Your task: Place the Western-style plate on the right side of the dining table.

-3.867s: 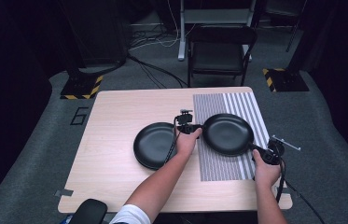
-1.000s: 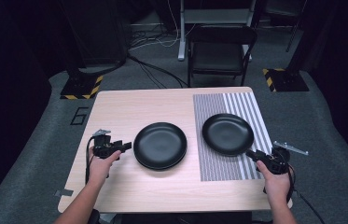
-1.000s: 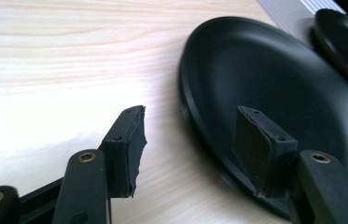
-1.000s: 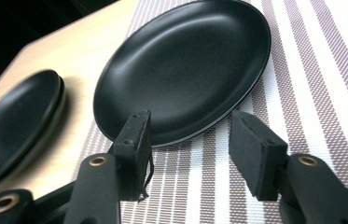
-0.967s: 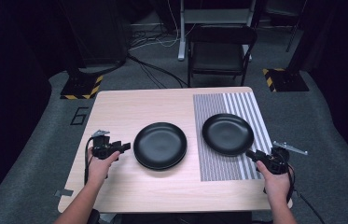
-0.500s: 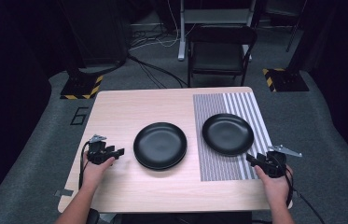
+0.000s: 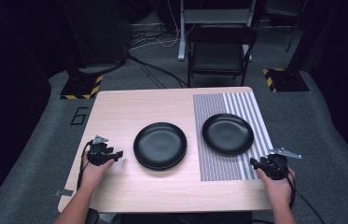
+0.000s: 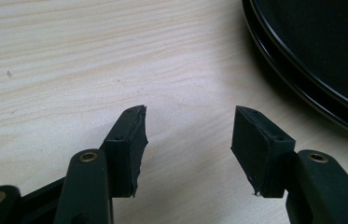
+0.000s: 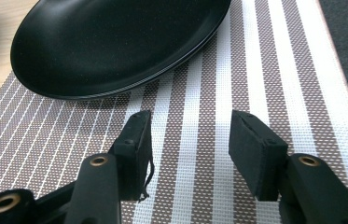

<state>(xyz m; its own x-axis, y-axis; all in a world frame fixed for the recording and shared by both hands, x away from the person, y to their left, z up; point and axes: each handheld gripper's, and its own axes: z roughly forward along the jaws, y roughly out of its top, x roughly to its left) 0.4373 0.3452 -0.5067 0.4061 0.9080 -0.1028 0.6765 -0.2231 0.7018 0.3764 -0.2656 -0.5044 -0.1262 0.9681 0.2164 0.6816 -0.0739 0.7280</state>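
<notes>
A black plate [image 7: 160,145] lies on the bare wood at mid-table; in the left gripper view its rim [image 8: 321,46] looks doubled, like two stacked plates. Another black plate [image 7: 227,133] rests on the striped placemat [image 7: 209,168]. My left gripper [image 7: 115,154] sits left of the middle plate, a short way from its rim. Its jaws [image 8: 188,121] are open, have just been closing a little, and hold nothing. My right gripper [image 7: 254,162] hovers over the placemat's near right corner, open and empty [image 9: 188,123], with the plate [image 9: 115,42] just ahead.
The wooden table [image 7: 129,102] has bare room at its far left and along the near edge. A black folding chair [image 7: 220,51] stands beyond the far edge, with cables on the floor. In the right gripper view the table's right edge [image 9: 335,65] runs close by.
Earlier my left gripper was at the right plate's rim; it is now left of the middle plate. Over the last second both hands drew slightly back toward the near edge.
</notes>
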